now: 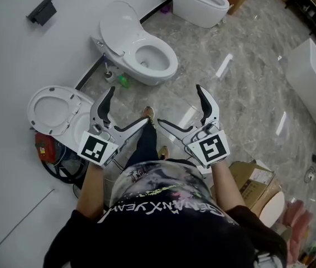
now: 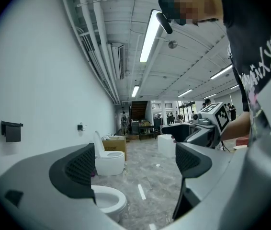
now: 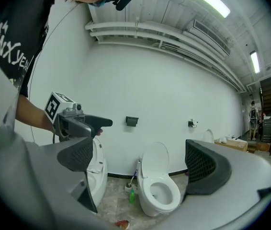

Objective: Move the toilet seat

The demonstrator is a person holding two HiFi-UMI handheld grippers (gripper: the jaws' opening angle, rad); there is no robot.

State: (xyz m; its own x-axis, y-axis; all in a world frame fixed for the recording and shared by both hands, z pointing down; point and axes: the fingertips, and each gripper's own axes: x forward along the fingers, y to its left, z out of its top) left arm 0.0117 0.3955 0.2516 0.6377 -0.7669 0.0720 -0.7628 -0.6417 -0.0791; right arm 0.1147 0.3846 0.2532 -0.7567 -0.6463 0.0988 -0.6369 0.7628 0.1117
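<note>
Toilet seat [image 1: 68, 96]: upright on nearest toilet [image 1: 82, 128], by wall
Left gripper [image 2: 134, 166]: jaws apart, empty
Right gripper [image 3: 140, 159]: jaws apart, empty
Nearby: second toilet [image 1: 147, 57] and green bottle [image 1: 123, 81] on floor ahead

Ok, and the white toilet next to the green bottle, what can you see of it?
The toilet is white and shiny, like ceramic. Its lid stands up, leaning back toward the white wall, and the oval bowl is open. It stands on the grey stone-look floor, with the green bottle beside its base. Nothing is holding it.
</note>
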